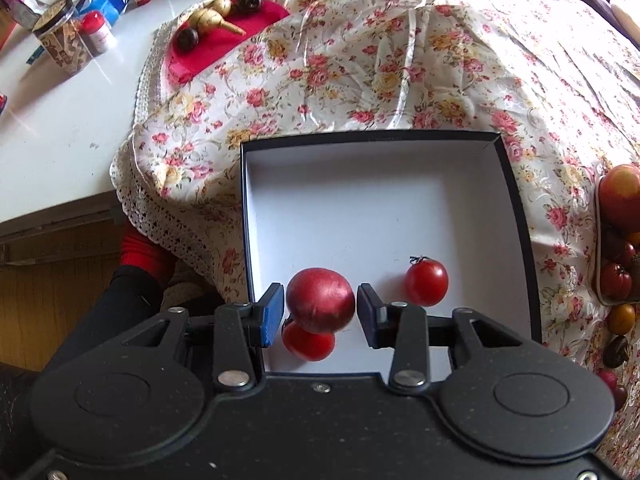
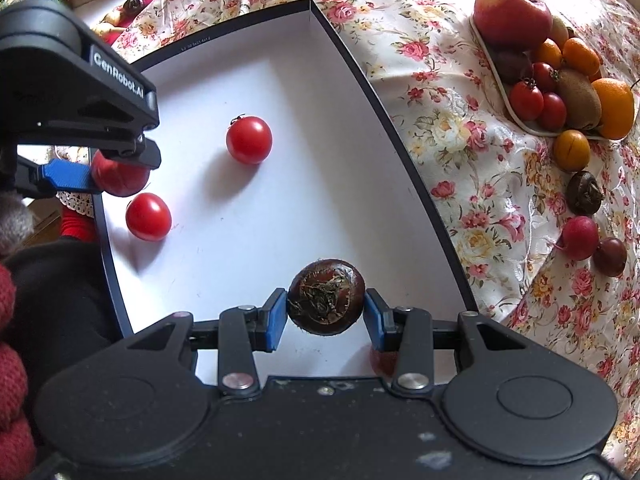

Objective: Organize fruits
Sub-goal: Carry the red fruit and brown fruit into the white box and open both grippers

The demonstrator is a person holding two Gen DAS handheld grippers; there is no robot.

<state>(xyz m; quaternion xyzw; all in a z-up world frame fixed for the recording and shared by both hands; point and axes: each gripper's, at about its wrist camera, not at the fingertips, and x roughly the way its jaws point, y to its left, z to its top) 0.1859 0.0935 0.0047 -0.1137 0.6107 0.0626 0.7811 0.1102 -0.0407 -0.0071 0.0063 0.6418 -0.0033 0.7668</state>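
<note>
A shallow white box with a dark rim (image 1: 516, 184) (image 2: 352, 60) lies on the floral cloth. Two red tomatoes lie in it, one with a stem (image 1: 426, 282) (image 2: 249, 139) and one near the left wall (image 1: 308, 342) (image 2: 148, 216). My left gripper (image 1: 320, 312) (image 2: 116, 172) is shut on a red round fruit (image 1: 321, 300) (image 2: 120, 178) above the box's near left part. My right gripper (image 2: 326, 312) is shut on a dark brown water chestnut (image 2: 326, 297) above the box's near edge.
A plate (image 2: 500, 80) at the right holds an apple (image 2: 512, 14), tomatoes, kiwis and oranges. Loose beside it lie an orange fruit (image 2: 572, 150), a brown chestnut (image 2: 585, 193), a radish (image 2: 579, 237) and a dark fruit (image 2: 610, 257). A red cloth (image 1: 224, 40) with gourds lies far left.
</note>
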